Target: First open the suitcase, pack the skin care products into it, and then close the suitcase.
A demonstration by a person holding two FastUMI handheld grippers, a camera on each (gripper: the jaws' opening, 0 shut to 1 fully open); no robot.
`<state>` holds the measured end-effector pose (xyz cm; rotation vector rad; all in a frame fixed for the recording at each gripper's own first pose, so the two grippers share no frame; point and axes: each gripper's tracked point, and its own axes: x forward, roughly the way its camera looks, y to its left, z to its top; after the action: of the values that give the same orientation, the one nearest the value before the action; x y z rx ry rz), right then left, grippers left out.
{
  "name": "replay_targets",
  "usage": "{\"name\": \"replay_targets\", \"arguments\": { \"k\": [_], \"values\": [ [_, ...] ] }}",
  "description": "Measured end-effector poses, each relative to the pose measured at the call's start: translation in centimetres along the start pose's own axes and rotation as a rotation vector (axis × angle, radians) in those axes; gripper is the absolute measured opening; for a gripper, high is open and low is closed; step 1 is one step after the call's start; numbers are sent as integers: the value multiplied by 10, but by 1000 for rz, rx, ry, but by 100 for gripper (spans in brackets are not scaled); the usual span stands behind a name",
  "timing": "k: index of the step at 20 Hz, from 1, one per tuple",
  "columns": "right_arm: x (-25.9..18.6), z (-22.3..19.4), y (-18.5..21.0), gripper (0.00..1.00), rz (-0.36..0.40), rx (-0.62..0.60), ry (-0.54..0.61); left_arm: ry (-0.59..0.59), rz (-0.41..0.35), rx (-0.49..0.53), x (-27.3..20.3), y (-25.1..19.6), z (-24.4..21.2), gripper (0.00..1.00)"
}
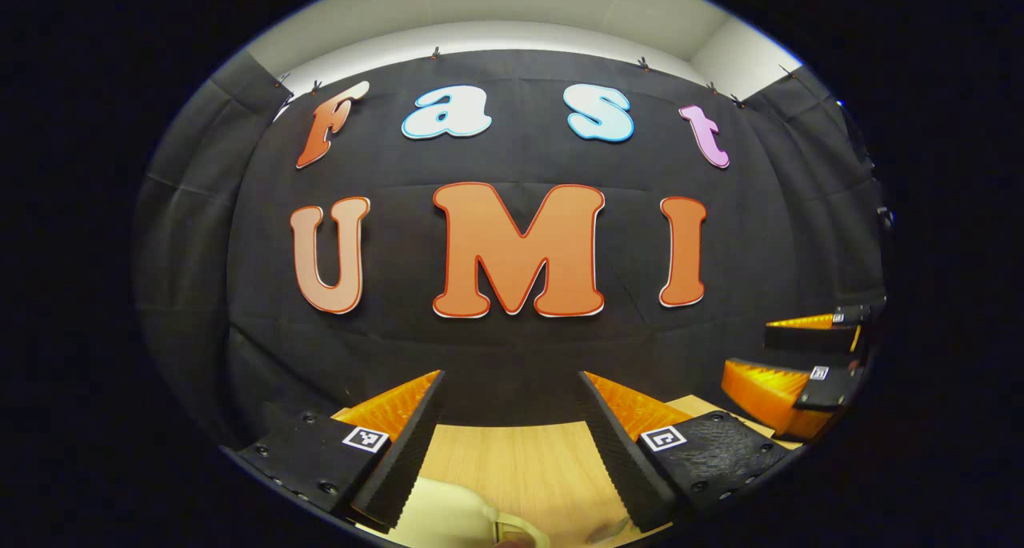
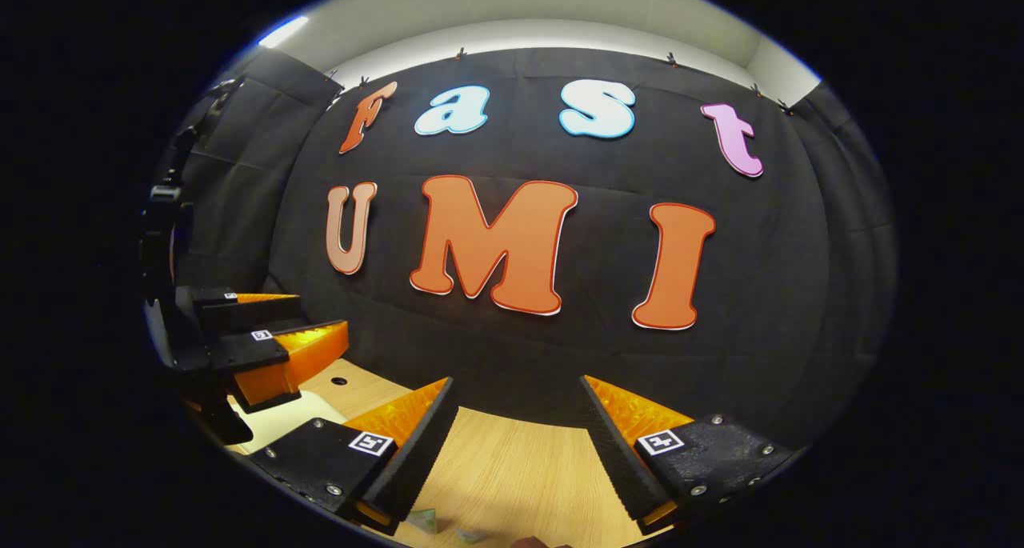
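- Suitcase: a cream thing [image 1: 448, 516] is peeking up at the bottom of the left gripper view, maybe the suitcase with its handle, but I cannot tell for sure.
- Left hand-held gripper [image 1: 512, 428] is hanging above the bench [image 1: 512, 460], wide open, holding nothing.
- Right hand-held gripper [image 2: 520, 436] is open too, holding nothing.
- Small things [image 2: 424, 520], maybe skin care, are lying on the bench under it.
- Nothing looks packed. I think opening, packing and closing are all waiting.

Recording booth: black cloth wall [image 1: 512, 356], wooden table [image 1: 520, 460]
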<state>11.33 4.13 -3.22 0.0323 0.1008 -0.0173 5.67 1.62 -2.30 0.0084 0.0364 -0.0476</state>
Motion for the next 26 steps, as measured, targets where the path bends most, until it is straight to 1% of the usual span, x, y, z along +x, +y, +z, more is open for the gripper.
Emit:
{"name": "replay_targets", "arguments": {
  "k": [3, 5, 6, 10, 13, 14, 17, 20, 24, 25, 26],
  "values": [
    [-1, -2, -6, 95, -18, 5, 0, 46, 2, 115, -8, 17, -18, 100],
    [-2, -3, -14, 95, -35, 4, 2, 84, -8, 159, -14, 20, -29, 100],
    [-3, -4, -21, 95, -50, -1, 3, 105, -9, 182, -17, 23, -33, 97],
    [-12, -7, -38, 95, -96, -18, 4, 165, -39, 290, -27, 31, -58, 97],
    [-20, -10, -47, 95, -121, -28, 15, 243, -96, 400, -43, 33, -79, 97],
    [-23, -12, -50, 95, -125, -31, 19, 261, -115, 443, -47, 33, -83, 100],
    [-29, -16, -56, 95, -142, -32, 31, 314, -186, 557, -53, 34, -98, 94],
    [-36, -22, -63, 95, -157, -38, 43, 362, -234, 648, -55, 30, -111, 95],
    [-45, -27, -71, 95, -170, -41, 55, 430, -299, 738, -67, 33, -128, 95],
    [-47, -30, -74, 95, -176, -39, 60, 448, -315, 767, -71, 34, -132, 89],
    [-49, -32, -76, 95, -178, -34, 65, 457, -329, 794, -74, 36, -132, 88]
  ]
}}
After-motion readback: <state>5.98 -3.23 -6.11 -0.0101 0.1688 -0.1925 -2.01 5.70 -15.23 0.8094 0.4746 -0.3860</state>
